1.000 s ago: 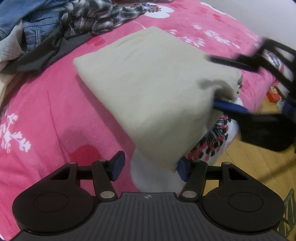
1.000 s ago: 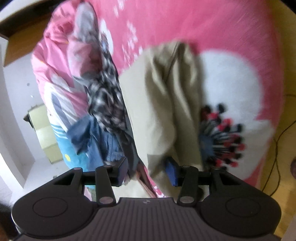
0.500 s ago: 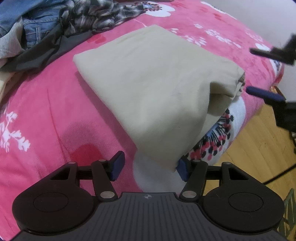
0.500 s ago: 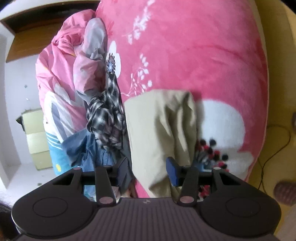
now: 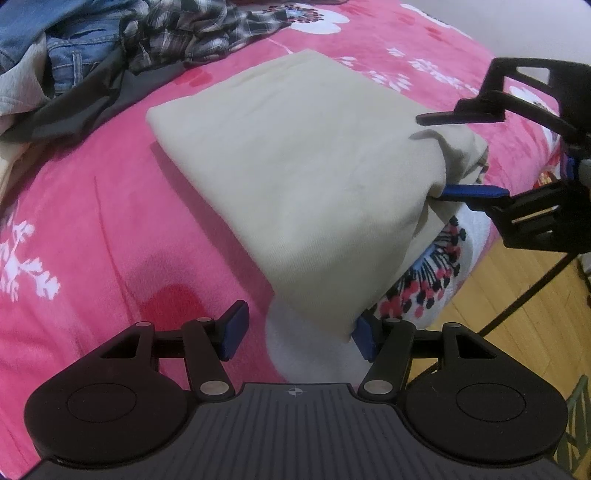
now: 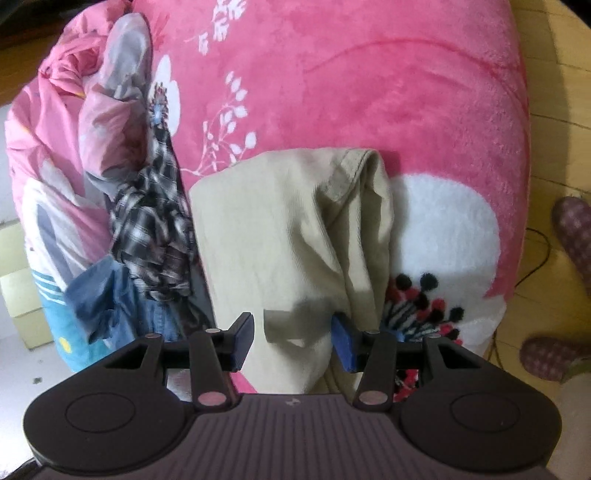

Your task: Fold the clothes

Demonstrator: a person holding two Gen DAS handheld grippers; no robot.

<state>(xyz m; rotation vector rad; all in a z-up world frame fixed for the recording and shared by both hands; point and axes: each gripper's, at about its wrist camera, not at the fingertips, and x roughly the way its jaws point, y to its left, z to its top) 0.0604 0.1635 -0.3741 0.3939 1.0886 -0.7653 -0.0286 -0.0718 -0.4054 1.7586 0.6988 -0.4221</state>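
Observation:
A beige folded garment [image 5: 295, 166] lies on the pink flowered blanket [image 5: 92, 221], near the bed's edge. My left gripper [image 5: 300, 334] is open just above the blanket. The garment's near corner reaches between its fingers and lies against the right pad. My right gripper [image 5: 458, 153] is open at the garment's far right edge, with the black upper finger above the cloth and the blue lower pad tucked into the fold. In the right wrist view the garment [image 6: 277, 229] hangs between the right gripper [image 6: 291, 341] fingers, with a gap at the left pad.
A pile with jeans [image 5: 74, 55], a plaid shirt [image 5: 192, 33] and a dark garment [image 5: 85, 107] sits beyond the beige one. A bundled pink quilt [image 6: 74, 110] lies further back. Wooden floor [image 5: 498, 295] borders the bed, and a person's checked slippers [image 6: 576, 229] stand there.
The right gripper drew back from the garment's edge to the right, then came in again and now straddles the fold. The left gripper and the garment have stayed put.

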